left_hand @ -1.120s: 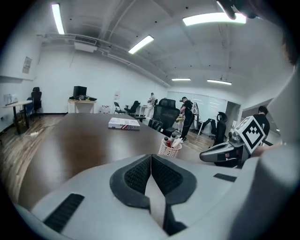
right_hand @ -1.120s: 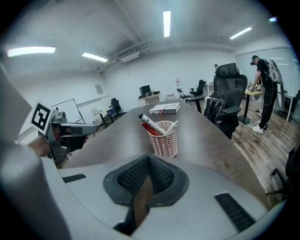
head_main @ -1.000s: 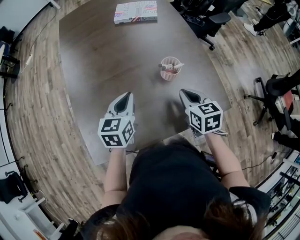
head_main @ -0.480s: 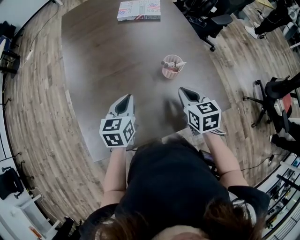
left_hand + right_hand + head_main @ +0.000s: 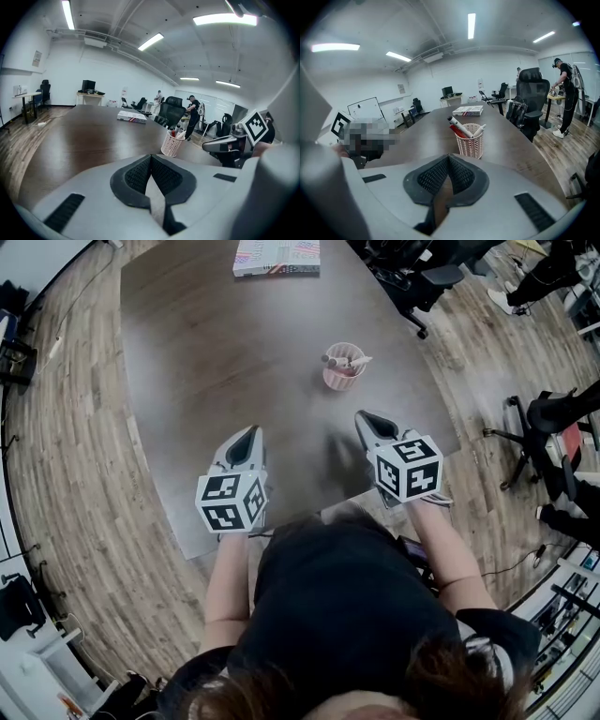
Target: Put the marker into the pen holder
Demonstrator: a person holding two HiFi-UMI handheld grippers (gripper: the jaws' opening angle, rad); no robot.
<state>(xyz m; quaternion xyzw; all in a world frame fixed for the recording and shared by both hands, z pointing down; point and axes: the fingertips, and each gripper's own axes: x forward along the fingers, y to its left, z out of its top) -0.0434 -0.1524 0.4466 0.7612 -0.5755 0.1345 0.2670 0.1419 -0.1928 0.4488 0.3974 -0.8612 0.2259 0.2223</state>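
Both tools empty, jaws pressed together: L gripper (image 5: 248, 435) & R gripper (image 5: 366, 421) hover just inside near edge of table (image 5: 187, 381). Ahead of R, close to table's right edge, stands pen holder (image 5: 342, 367) w/ markers (image 5: 458, 125) already in it; bare top between. Far edge: book (image 5: 277, 257), cover print too small to read. R gripper view alone shows a red marker (image 5: 459, 132) among white ones. Head view alone shows table edges.

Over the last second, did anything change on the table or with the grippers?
Nothing visibly changed. The left gripper and right gripper stay shut and empty over the table. The markers stay in the pen holder.
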